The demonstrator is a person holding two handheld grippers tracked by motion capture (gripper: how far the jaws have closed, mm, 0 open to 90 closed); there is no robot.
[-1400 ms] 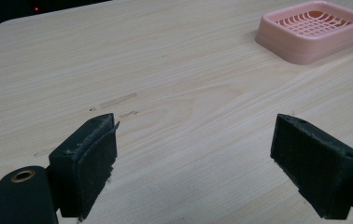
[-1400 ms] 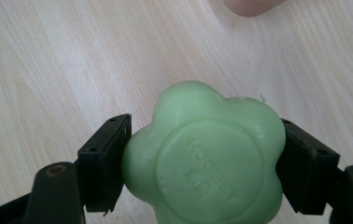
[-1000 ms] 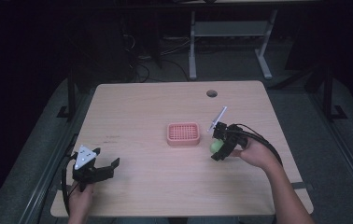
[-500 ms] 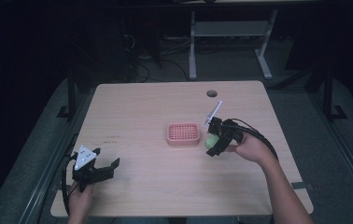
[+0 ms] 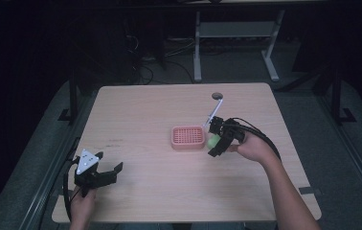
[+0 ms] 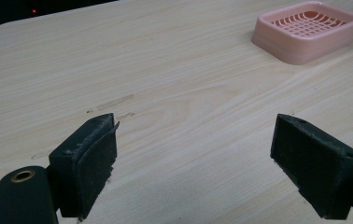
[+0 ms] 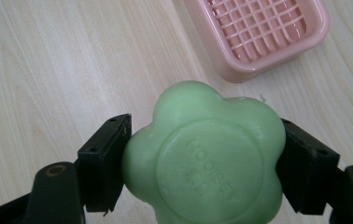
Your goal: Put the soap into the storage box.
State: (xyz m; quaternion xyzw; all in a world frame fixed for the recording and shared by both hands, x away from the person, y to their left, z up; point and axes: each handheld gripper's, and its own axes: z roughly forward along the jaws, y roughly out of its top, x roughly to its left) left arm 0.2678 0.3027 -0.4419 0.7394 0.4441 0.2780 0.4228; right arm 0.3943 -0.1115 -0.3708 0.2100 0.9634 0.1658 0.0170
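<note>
The green soap (image 7: 205, 156) is a smooth, waxy, flower-shaped bar with rounded lobes and a raised round centre stamped with lettering (too faint to read), and the right claw (image 7: 205, 161) grips it from both sides, its black padded jaws pressed flat against two opposite lobes. In the high view the right claw (image 5: 215, 141) holds the soap (image 5: 212, 141) just beside the right edge of the pink soap dish (image 5: 187, 137), above the counter (image 5: 169, 105), with the person's right hand (image 5: 253, 147) behind it. The soap dish (image 7: 258, 32) is a glossy pink plastic tray, rectangular with rounded corners, with a raised rim around a gridded floor of small square openings; it lies flat on the counter (image 7: 48, 56), a pale wood-grain laminate with fine lengthwise streaks. The left claw (image 6: 207, 161) stands wide open near the counter's front left corner, well apart from the dish (image 6: 307, 29); its two blocky black jaws, faced with rough matte pads, hold nothing, and only bare counter (image 6: 165, 84) lies between them. In the high view the left claw (image 5: 107, 172) carries a grey three-cornered plate on top and sits in the person's left hand (image 5: 82, 203) at the near edge.
</note>
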